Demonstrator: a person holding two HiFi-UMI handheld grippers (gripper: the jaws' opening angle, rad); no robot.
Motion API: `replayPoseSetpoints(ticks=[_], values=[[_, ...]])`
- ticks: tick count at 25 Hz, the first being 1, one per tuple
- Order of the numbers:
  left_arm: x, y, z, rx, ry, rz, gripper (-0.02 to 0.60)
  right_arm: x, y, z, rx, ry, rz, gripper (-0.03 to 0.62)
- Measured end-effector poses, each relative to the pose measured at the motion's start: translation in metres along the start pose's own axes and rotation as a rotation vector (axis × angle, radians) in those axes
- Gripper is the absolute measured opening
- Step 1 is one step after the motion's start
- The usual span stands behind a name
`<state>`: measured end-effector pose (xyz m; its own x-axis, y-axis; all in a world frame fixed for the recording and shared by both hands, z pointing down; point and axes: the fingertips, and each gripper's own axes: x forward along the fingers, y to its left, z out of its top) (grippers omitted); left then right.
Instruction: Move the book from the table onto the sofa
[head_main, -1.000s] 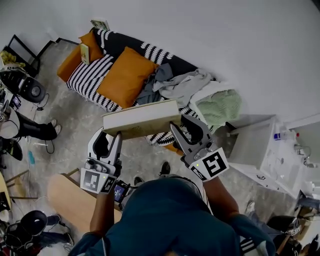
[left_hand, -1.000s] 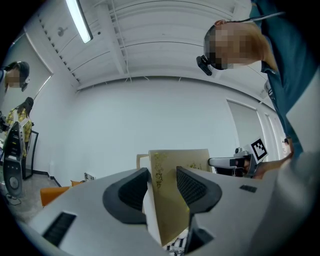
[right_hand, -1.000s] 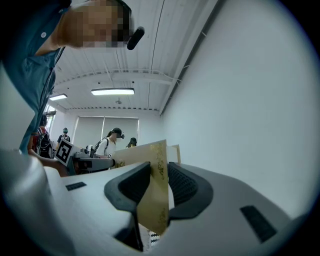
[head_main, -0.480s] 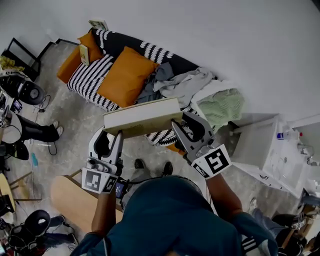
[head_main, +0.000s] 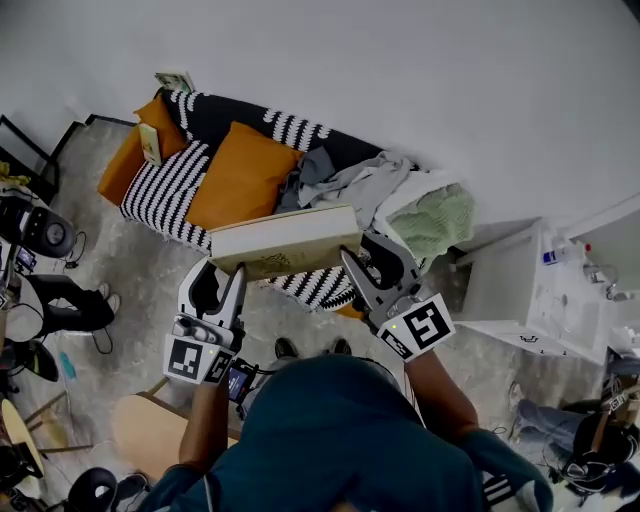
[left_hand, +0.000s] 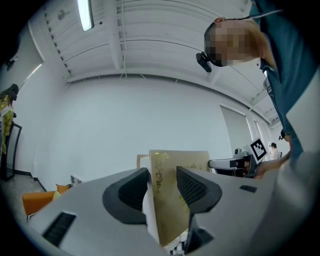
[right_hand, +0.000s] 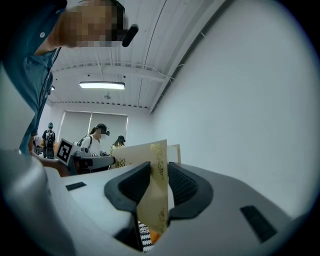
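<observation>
**Book in the air, sofa dead ahead**

The striped sofa (head_main: 165, 170) fills the far side, with orange cushions (head_main: 235, 175) and loose clothes (head_main: 360, 185) piled on it. The cream book (head_main: 285, 240) rides level in the air in front of it. It looks stiff, broad and probably weighty, with smooth covers that could slip, so a hold at both ends suits it. The left gripper (head_main: 215, 272) clamps the left end and the right gripper (head_main: 372, 262) the right end, pads pressed on both covers.
</observation>
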<state>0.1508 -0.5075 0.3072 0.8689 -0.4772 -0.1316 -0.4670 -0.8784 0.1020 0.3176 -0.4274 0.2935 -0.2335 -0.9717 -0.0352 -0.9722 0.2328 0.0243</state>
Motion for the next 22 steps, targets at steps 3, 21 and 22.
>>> replayPoseSetpoints(ticks=[3,21,22], values=[[-0.003,0.015,0.001,-0.011,-0.003,-0.02,0.173,0.011,0.009,0.001,-0.007,0.0,-0.021,0.124],[0.031,0.042,-0.016,-0.036,0.024,-0.071,0.173,0.035,-0.012,-0.016,0.001,0.036,-0.073,0.124],[0.036,0.04,-0.018,-0.038,0.027,-0.067,0.173,0.036,-0.018,-0.018,0.008,0.036,-0.07,0.124]])
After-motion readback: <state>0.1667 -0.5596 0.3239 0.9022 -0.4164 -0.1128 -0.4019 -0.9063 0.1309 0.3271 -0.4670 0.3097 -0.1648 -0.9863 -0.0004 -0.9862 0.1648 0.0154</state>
